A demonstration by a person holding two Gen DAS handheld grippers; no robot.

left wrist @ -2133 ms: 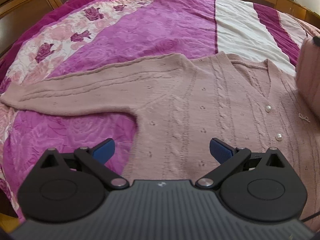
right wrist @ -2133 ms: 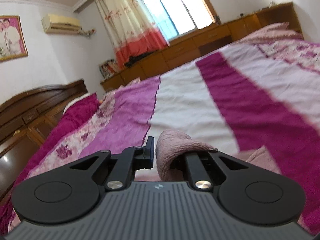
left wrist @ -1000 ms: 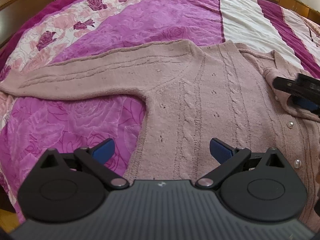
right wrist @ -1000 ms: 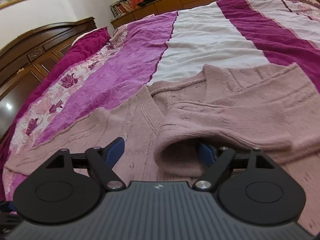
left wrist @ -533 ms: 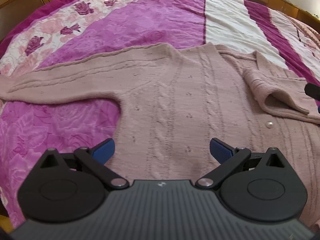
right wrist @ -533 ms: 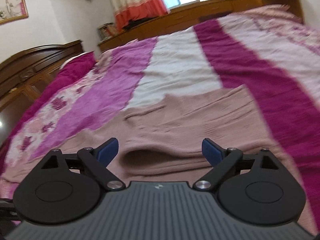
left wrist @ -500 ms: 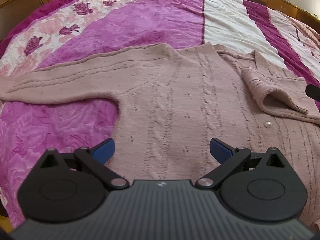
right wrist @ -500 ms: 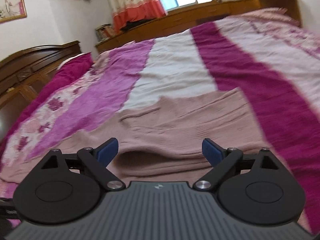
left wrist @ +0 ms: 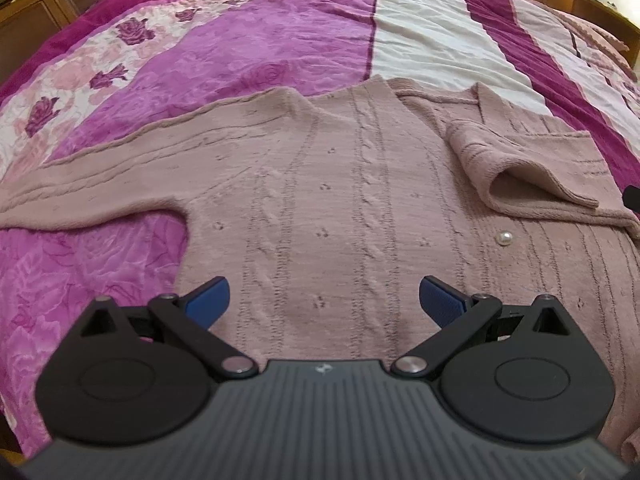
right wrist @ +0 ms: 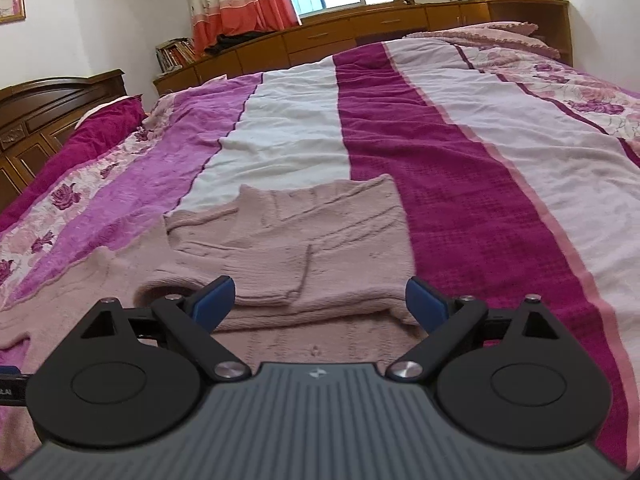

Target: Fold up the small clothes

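Both tongs are wide open and hold nothing. The left gripper (left wrist: 323,295) hangs over the pink sweater (left wrist: 320,200) on the bed (left wrist: 420,40). The right gripper (right wrist: 320,300) faces its folded sleeve (right wrist: 280,256). The sweater looks soft and floppy, so I would pinch the flat sleeve (left wrist: 100,184), far left, by its cuff.

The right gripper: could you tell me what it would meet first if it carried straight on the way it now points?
Probably the folded-over sleeve of the pink cardigan, which lies just ahead of the open right gripper. Depth is hard to judge in this fisheye view.
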